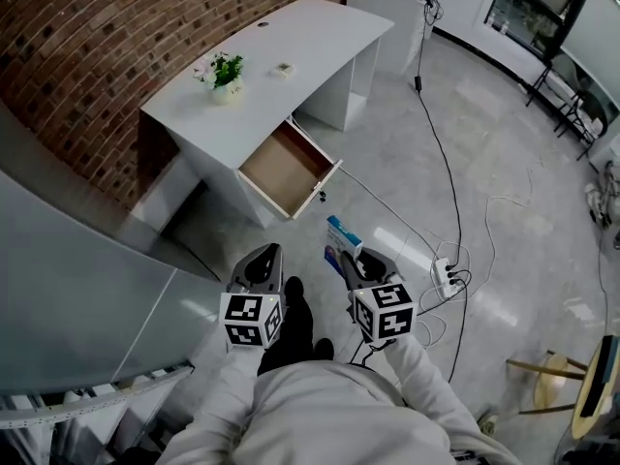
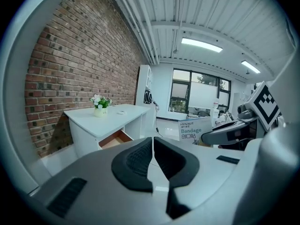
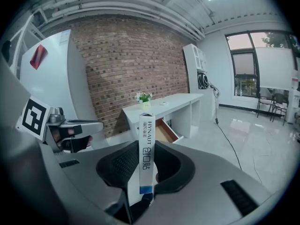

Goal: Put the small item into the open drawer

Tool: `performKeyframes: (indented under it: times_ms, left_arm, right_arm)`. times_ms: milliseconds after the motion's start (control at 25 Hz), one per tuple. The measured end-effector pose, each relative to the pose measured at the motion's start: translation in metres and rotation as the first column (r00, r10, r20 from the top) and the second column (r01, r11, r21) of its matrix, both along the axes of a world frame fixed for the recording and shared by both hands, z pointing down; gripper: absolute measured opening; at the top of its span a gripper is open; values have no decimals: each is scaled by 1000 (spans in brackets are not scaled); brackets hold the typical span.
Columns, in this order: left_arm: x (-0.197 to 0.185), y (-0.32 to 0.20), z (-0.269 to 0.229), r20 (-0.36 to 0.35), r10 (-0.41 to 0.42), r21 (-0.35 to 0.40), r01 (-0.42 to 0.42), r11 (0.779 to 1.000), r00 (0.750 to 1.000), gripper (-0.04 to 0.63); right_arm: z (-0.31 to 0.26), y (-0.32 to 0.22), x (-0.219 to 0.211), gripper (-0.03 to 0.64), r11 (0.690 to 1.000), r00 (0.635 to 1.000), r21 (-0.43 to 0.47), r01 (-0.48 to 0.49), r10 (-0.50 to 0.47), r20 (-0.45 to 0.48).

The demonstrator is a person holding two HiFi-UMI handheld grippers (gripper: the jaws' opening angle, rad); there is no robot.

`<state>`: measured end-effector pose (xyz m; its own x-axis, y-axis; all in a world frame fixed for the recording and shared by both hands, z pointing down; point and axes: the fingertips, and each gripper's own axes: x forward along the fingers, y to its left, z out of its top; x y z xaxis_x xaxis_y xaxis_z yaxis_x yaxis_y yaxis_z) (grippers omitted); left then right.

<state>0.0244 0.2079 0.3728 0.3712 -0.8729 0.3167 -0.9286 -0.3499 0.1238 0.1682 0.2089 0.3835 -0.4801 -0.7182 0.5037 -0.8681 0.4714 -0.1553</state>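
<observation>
My right gripper (image 1: 353, 260) is shut on a slim white and blue bandage box (image 1: 341, 241), which stands upright between the pads (image 3: 121, 165) in the right gripper view, box (image 3: 146, 153). My left gripper (image 1: 263, 256) hangs beside it, its jaws shut with nothing between them (image 2: 152, 150). Both are held over the floor, well short of the white desk (image 1: 291, 37). The desk's wooden drawer (image 1: 288, 169) stands pulled open and looks empty; it also shows ahead as the drawer (image 3: 165, 130) in the right gripper view.
On the desk top stand a potted plant (image 1: 225, 71) and a small pale object (image 1: 283, 68). A brick wall (image 1: 87, 27) lies behind the desk. A power strip (image 1: 448, 277) and black cables (image 1: 441, 163) lie on the floor to the right. A grey panel (image 1: 68, 289) is at the left.
</observation>
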Motion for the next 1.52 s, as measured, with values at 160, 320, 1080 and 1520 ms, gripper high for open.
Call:
performKeyframes:
  times_ms: [160,320,1080,1520]
  left_arm:
    - [-13,-40,8,-7,8,-17,-8,1000,1000,28]
    - [-32,-86,12,-10,14,-23,-14,1000,1000,28]
    - [-91,-214,44,-53,44,-100,-49,994,998,28]
    - [-88,-231,60,-65,28,-142,-37,989,997,28]
  right_arm:
    - [8,-36,-7,112,999,1000,-21,-24,24,-7]
    - [15,-83,-22,112,999,999,-37,-38,37,-15]
    - [45,-209,-78,112,989,993,-119,-82,72,-90]
    - [72,-238,-82,112,986,993,-161,-40,21,-117]
